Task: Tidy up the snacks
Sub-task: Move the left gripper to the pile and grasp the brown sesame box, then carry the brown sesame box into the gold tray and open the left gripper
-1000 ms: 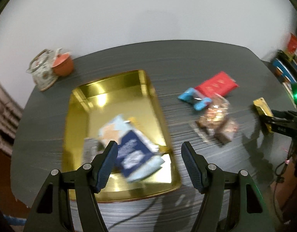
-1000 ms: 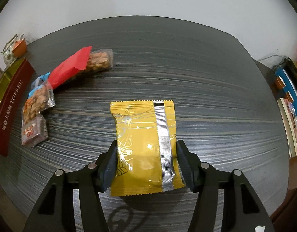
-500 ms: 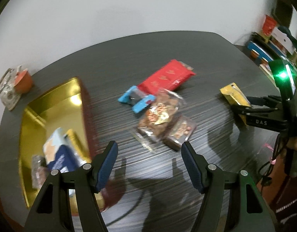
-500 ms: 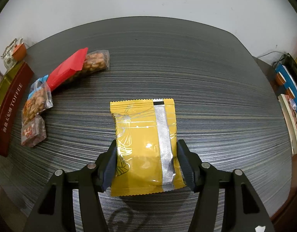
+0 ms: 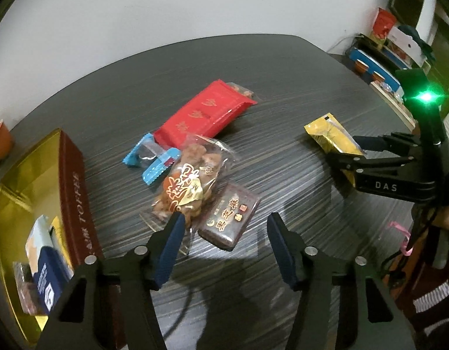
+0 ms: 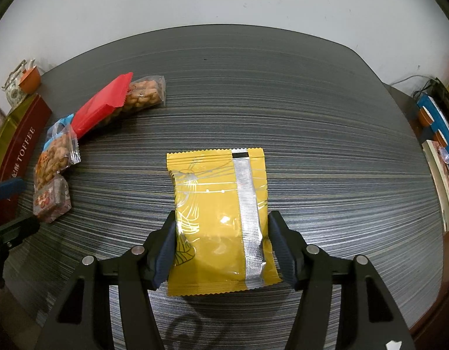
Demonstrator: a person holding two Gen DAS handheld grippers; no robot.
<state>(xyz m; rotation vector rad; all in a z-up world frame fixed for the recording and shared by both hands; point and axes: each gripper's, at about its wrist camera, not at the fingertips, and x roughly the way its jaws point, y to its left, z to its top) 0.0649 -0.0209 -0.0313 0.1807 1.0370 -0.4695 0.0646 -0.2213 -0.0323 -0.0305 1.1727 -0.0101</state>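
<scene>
My right gripper point(image 6: 221, 240) holds the yellow packet point(image 6: 220, 221) between its two fingers, both pads pressed against the long side edges; the packet's lower corners overhang the pads, and whether it rests on the table point(image 6: 312, 134) or hangs just above it cannot be told. The packet is glossy foil, rectangular, crimped and serrated at both ends, with a ribbed silver back seam; its long axis runs along my fingers, pointing away from the camera. My left gripper point(image 5: 226, 237) is spread wide and holds nothing, poised over a dark brown wrapped bar point(image 5: 229, 218) and a clear bag of glazed nuts point(image 5: 189, 186), which touch each other. Behind them lie a blue-ended clear wrapper point(image 5: 150, 160) and a flat red packet point(image 5: 204, 113) that covers most of another nut pack, of which only an end shows. At left, a gold-lined tin point(image 5: 11, 201) with a maroon wall is cut off by the frame; its boxed contents are partly hidden.
</scene>
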